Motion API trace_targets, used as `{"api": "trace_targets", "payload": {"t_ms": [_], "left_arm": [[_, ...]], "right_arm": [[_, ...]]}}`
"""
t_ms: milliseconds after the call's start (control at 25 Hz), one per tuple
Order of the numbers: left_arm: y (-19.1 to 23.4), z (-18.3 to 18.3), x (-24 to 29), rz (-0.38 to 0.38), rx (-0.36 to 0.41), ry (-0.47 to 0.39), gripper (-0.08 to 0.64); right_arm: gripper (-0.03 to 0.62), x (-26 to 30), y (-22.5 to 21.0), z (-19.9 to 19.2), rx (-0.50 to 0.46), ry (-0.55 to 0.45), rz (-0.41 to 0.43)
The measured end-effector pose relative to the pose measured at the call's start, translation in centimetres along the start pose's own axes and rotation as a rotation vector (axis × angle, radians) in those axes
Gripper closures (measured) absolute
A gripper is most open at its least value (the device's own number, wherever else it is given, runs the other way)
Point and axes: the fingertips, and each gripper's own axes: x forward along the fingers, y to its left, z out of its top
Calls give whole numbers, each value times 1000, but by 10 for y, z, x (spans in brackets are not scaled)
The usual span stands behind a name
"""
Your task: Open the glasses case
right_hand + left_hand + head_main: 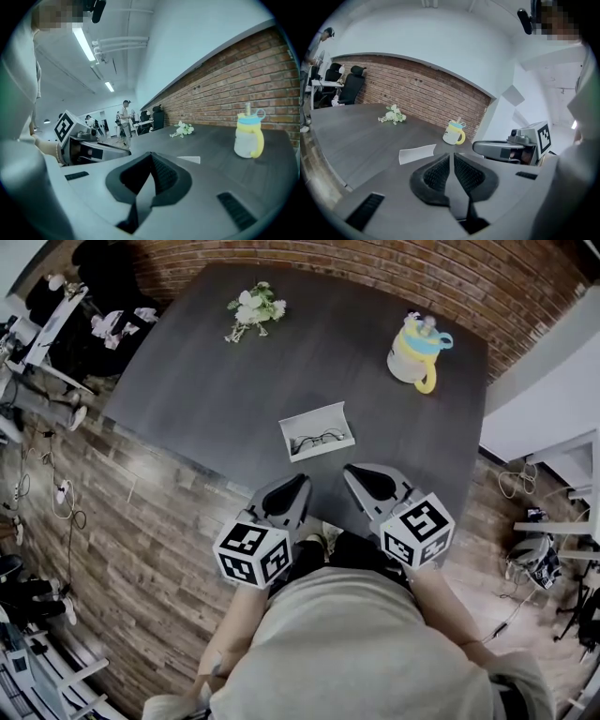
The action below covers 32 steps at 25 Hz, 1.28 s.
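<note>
Table: dark grey top (187,381), on a wood-plank floor (141,521).
Far side, left: bunch of white flowers (253,310), lying flat.
Far side, right: white and yellow cup (415,354) with a blue lid, upright.
Near edge, middle: white glasses case (317,431), lying open, glasses (317,439) inside.

- The white glasses case (317,431) lies open near the dark table's (187,381) front edge.
- Just short of it hover the left gripper (302,480) and right gripper (351,470).
- The flowers (253,310) and yellow cup (417,352) sit farther back.
</note>
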Motion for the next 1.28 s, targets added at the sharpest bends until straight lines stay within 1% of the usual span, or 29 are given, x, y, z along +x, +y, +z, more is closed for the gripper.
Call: {"api": "trace_targets", "payload": {"t_ms": [240, 320, 400, 480, 600, 840, 1080, 1280], "left_arm": [[-4, -17, -3, -15, -27, 34, 514], [-4, -20, -2, -22, -24, 50, 515], [-2, -21, -1, -10, -11, 60, 517], [1, -21, -1, 3, -10, 60, 517], [4, -22, 0, 7, -37, 55, 517], [5, -24, 0, 26, -40, 51, 518], [4, -27, 0, 27, -40, 59, 518], [2, -25, -2, 31, -38, 48, 518]], "right_arm": [[586, 1, 9, -15, -16, 45, 19], [586, 2, 10, -17, -23, 52, 21], [586, 3, 9, -19, -37, 55, 13], [586, 3, 7, -18, -53, 63, 2], [586, 2, 7, -22, -81, 77, -1], [586, 0, 9, -23, -63, 71, 12], [586, 1, 11, -18, -82, 75, 17], [586, -1, 12, -19, -85, 75, 17]]}}
